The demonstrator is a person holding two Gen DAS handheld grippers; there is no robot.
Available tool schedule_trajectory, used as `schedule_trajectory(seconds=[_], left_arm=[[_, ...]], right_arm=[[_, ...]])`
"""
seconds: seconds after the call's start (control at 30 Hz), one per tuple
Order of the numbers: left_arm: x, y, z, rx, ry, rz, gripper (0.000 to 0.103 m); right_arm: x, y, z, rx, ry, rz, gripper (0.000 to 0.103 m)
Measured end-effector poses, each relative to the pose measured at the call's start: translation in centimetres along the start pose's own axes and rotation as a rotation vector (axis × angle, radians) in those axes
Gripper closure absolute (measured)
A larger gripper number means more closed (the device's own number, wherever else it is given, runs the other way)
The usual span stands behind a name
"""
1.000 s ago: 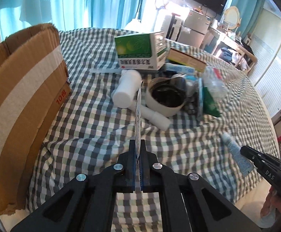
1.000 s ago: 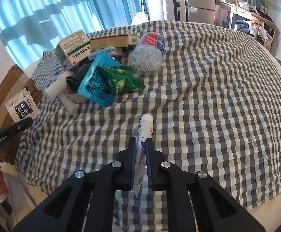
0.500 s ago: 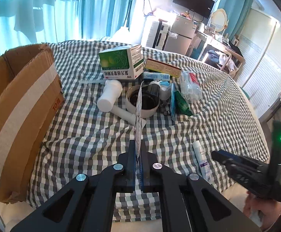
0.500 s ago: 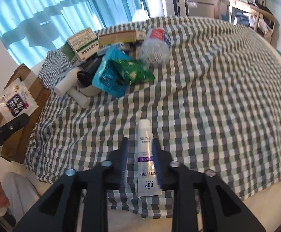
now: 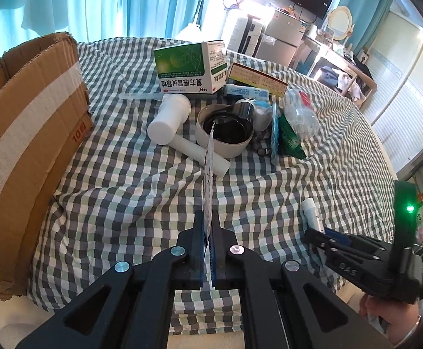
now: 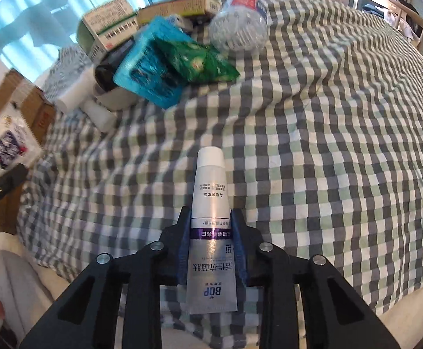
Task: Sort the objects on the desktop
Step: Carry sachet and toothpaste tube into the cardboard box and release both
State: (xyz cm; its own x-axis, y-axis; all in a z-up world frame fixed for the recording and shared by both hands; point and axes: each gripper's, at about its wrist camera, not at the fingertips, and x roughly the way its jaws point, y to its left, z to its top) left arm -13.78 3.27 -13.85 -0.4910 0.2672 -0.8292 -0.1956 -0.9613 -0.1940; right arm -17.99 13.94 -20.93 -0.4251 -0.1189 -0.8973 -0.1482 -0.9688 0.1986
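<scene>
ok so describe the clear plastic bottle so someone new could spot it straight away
Start at the checked tablecloth and find the pile of boxes and packets at its far side. The crumpled clear plastic bottle lies at the pile's right end, beside the green packet; it alone is see-through, with a red-and-blue label.

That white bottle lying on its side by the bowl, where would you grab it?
Grip the white bottle across the middle of its round body, coming from above. It lies flat, with the bowl and a white tube crowding its lower end.
</scene>
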Motion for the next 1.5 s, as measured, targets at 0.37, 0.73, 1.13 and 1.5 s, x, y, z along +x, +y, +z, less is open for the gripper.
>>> schedule_trajectory(seconds=[0.37,0.73,1.13,1.5], left_arm=[[-3.6,-0.4,1.1,0.016,-0.050,0.001,0.101],[-11.2,1.9,3.7,-0.038,-0.141,0.032,0.101],[-16.5,12.0,6.1,-0.146,-0.200,0.120,0.101],[-13.8,22.9,4.8,-0.266,-0.116,0.204,0.101]], right_arm=[[-8.7,4.6,1.0,-0.038,-0.176,0.109,0.077],[-16.2,12.7,2.4,-0.153,-0.312,0.175,0.077],[-17.1,24.5,4.9,-0.299,-0.326,0.343,0.077],[-9.0,35.0,7.8,-0.363,-0.185,0.461,0.077]])
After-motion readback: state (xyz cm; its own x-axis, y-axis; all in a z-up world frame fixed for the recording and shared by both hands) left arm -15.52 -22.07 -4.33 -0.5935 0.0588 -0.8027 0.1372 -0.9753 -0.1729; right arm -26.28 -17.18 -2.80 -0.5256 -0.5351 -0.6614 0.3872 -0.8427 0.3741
